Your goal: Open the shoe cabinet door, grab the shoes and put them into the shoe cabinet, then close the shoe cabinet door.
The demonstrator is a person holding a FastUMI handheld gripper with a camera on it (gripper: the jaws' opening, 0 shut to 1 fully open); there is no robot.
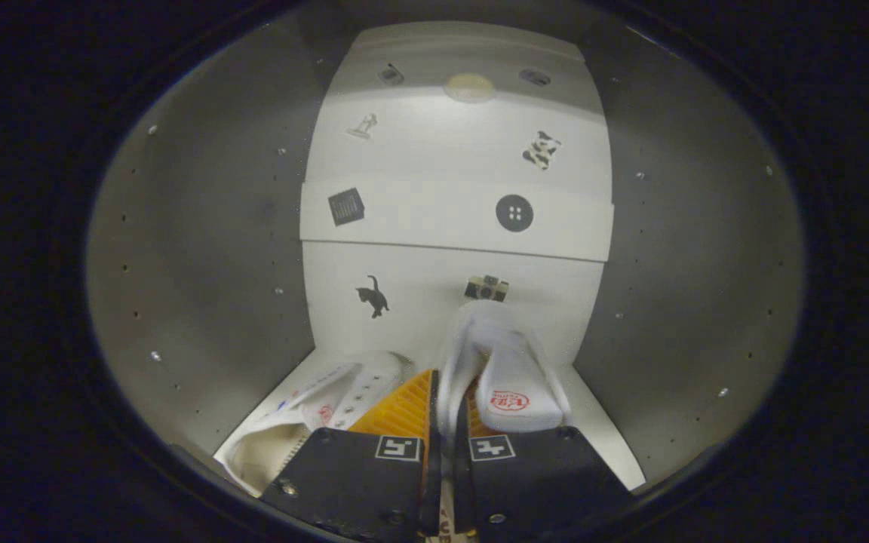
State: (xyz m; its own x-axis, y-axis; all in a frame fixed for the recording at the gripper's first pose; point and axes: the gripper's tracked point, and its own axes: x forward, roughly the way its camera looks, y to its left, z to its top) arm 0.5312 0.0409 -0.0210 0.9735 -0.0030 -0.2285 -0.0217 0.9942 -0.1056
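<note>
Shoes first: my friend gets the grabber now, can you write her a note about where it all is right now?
Gripper: jaws nearly together, pinching the side wall of a white shoe, which is tipped up with its toe toward the cabinet's back panel.
Other white shoe: lying on the cabinet floor, just left of the held one.
Done: the door must be open, since the gripper is inside the cabinet; one shoe is in.
Left: set the held shoe down beside its mate, let go, pull the gripper out, close the door.

Two white shoes (506, 377) (321, 411), seven stickers (514, 213), one tongs (446, 445) gripping one shoe
</note>
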